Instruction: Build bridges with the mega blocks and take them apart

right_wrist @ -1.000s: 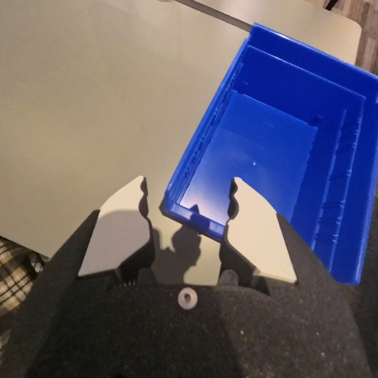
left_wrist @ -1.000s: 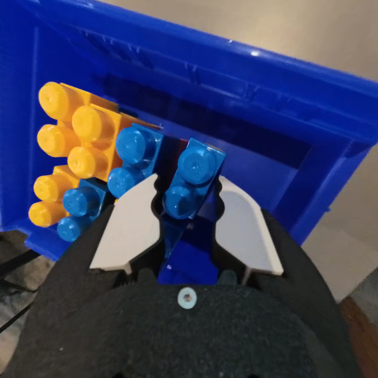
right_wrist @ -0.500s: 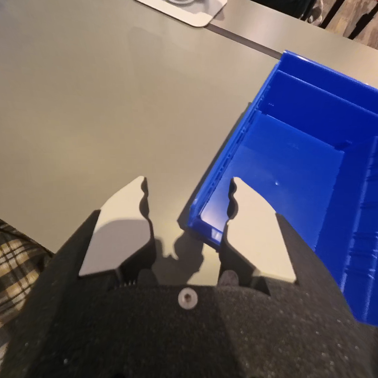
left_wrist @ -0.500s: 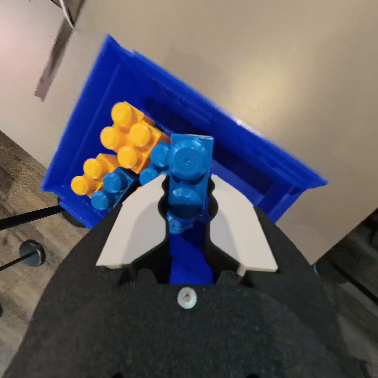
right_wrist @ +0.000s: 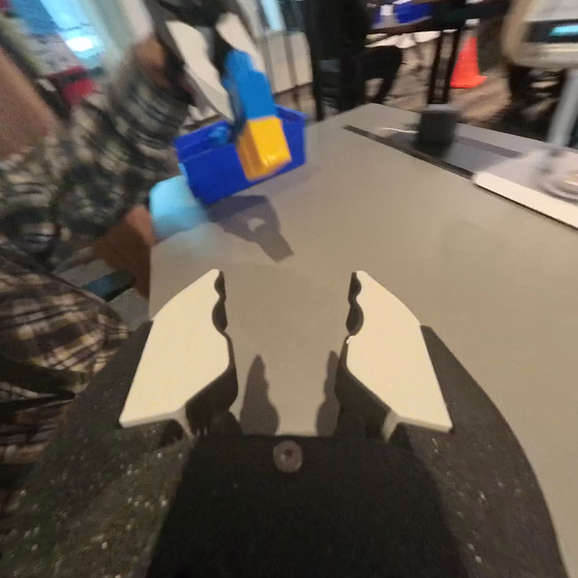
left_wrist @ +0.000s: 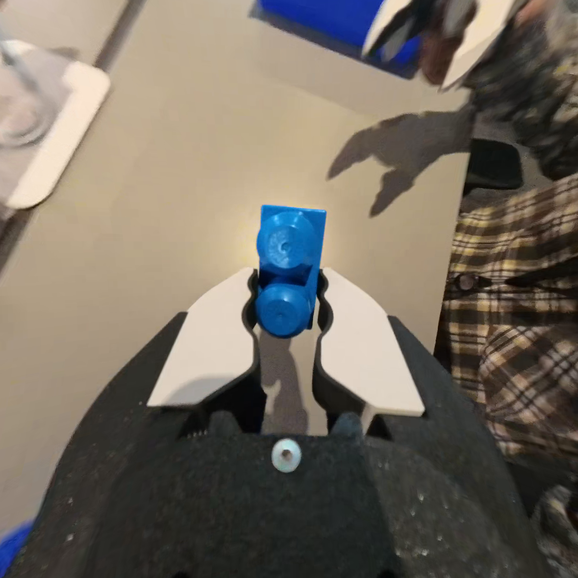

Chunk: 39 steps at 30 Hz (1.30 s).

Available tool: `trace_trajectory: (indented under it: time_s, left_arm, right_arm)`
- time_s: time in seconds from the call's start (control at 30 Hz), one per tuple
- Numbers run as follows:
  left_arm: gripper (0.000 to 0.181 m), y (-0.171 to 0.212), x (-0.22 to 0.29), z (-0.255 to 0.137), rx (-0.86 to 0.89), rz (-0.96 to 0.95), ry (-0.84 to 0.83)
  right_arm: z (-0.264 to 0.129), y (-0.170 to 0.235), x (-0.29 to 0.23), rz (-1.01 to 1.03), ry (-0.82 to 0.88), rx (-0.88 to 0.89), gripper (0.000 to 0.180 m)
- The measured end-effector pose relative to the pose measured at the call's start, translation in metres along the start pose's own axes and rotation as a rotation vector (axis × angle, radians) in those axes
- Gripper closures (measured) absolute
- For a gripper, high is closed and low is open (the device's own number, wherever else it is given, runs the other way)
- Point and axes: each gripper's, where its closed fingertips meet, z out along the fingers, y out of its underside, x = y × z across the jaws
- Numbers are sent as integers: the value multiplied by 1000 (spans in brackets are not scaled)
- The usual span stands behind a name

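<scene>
Two studs top the unmarked blue block (left_wrist: 289, 275) between closed fingers (left_wrist: 356, 337).

This looks like a shared workspace or lab rather than a home. A broad grey table (right_wrist: 406, 250) runs toward other desks, with dark-legged tables and chairs (right_wrist: 353, 72) behind it — and an orange traffic cone (right_wrist: 467, 64) stands on the floor (an odd thing for a house). A blue plastic parts bin (right_wrist: 219, 169) sits on the table, and a screen (right_wrist: 560, 29) glows at the far right.
</scene>
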Motion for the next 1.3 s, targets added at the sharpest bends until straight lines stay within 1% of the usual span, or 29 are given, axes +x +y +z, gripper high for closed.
trace_trajectory:
  time_s: [0.07, 0.13, 0.23, 0.43, 0.47, 0.5, 0.73, 0.8, 0.83, 0.87, 0.93, 1.0, 1.07, 1.13, 1.2, 1.23, 1.3]
  left_arm:
    - [145, -7, 11, 39, -2, 39, 73]
    - [145, -9, 17, 68, 1, 57, 117]
    - [145, -11, 26, 94, 47, 62, 192]
    - [145, -10, 32, 114, 145, 55, 279]
    - [145, -10, 32, 116, 161, 56, 280]
    - [145, -8, 31, 119, 170, 57, 277]
    - [145, -8, 28, 117, 278, 52, 277]
    - [145, -11, 24, 114, 311, 50, 251]
    - [145, -12, 15, 107, 348, 37, 216]
    - [146, -14, 6, 93, 410, 4, 213]
    - [146, -15, -4, 69, 498, -72, 273]
    - [146, -9, -11, 73, 482, -70, 228]
    - [145, -12, -8, 78, 478, -70, 243]
    - [145, -10, -8, 83, 460, -60, 226]
    - [146, -9, -9, 85, 463, -54, 215]
    - [146, -9, -10, 85, 469, -56, 216]
    - [146, -10, -8, 85, 476, -40, 211]
  right_arm:
    - [34, 0, -7, -25, -116, -39, 106]
    - [58, 3, -5, -41, -162, -76, 106]
    - [78, 10, 1, -34, -211, -133, 109]
    - [93, 31, 3, -31, -298, -214, 125]
    - [95, 35, 1, -20, -326, -238, 131]
    - [94, 38, -3, -9, -363, -264, 143]
    - [95, 40, -4, 56, -364, -327, 143]
    - [92, 43, -1, 65, -355, -351, 144]
    - [87, 53, 5, 52, -324, -406, 144]
    - [81, 58, 11, 60, -309, -407, 143]
    - [76, 50, 16, 125, -309, -315, 144]
    - [74, 43, 21, 98, -278, -295, 144]
    - [74, 37, 19, 76, -263, -287, 144]
    - [67, 28, 23, 76, -189, -265, 144]
    - [42, 10, 33, 93, -64, -223, 144]
    - [20, 0, 40, 95, 12, -219, 143]
    - [-39, -21, 67, 80, 232, -202, 143]
